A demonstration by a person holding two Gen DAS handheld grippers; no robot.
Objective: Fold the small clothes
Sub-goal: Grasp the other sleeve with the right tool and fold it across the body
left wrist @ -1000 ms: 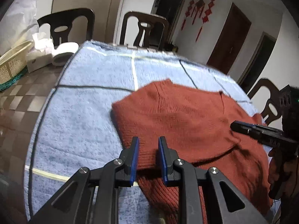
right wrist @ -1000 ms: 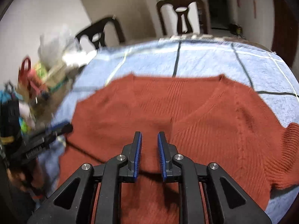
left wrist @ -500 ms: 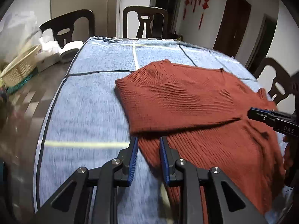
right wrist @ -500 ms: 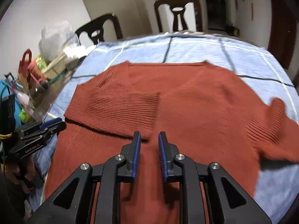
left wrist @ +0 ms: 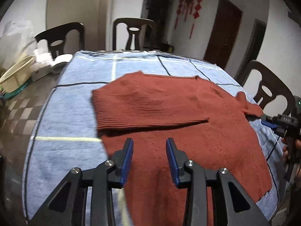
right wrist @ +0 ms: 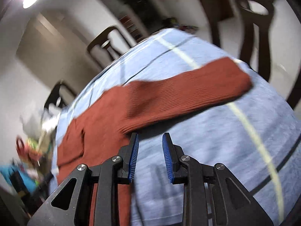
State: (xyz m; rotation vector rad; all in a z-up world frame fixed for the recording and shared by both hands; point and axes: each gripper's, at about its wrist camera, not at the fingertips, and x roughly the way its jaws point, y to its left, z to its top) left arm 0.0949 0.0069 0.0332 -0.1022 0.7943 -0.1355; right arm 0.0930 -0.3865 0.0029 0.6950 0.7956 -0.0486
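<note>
A rust-red knit sweater (left wrist: 188, 135) lies flat on a light blue checked cloth (left wrist: 64, 116), its left sleeve (left wrist: 148, 107) folded across the body. My left gripper (left wrist: 149, 148) hovers over the sweater's lower part, jaws opening, nothing between them. In the left wrist view my right gripper (left wrist: 267, 121) shows at the far right edge, by the other sleeve. In the right wrist view, tilted and blurred, the right gripper (right wrist: 150, 143) is over bare blue cloth (right wrist: 216, 131) just below the outstretched right sleeve (right wrist: 188, 92), jaws opening with nothing between them.
Dark chairs (left wrist: 134, 33) stand around the table, one at the right (left wrist: 267, 88). A woven basket (left wrist: 16, 75) and white tissue items (left wrist: 47, 62) sit on the bare tabletop at the left. A hand (left wrist: 293, 148) holds the right gripper.
Both grippers' jaws have widened. The left one drew back toward the sweater's lower part. The right one swung off the sweater's body to the right sleeve, and its view rolled.
</note>
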